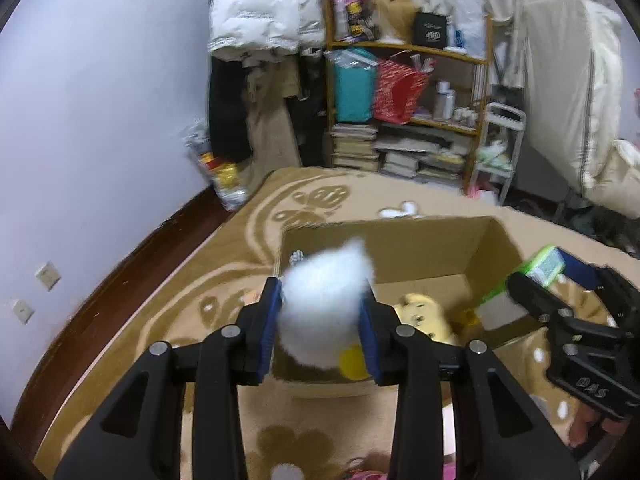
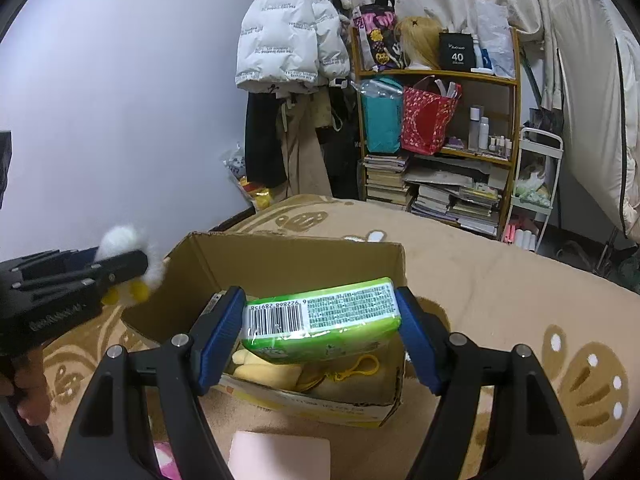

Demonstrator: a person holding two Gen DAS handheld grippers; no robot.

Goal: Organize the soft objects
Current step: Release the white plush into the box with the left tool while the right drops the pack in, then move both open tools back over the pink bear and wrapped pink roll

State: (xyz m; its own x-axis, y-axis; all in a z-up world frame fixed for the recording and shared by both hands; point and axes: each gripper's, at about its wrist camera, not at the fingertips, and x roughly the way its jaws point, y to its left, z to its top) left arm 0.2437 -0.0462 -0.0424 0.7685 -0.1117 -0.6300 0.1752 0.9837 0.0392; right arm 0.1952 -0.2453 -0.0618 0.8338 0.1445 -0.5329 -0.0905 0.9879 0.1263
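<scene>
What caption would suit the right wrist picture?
Right gripper holds a green tissue pack over an open cardboard box of yellow plush.

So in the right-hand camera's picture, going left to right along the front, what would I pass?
The left gripper clamping a white fluffy toy → the cardboard box → the green packet clamped in the right gripper → the patterned rug.

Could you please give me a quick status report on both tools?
Left tool shut on white plush. Right tool shut on green pack. Both over cardboard box. Nothing in the way.
</scene>
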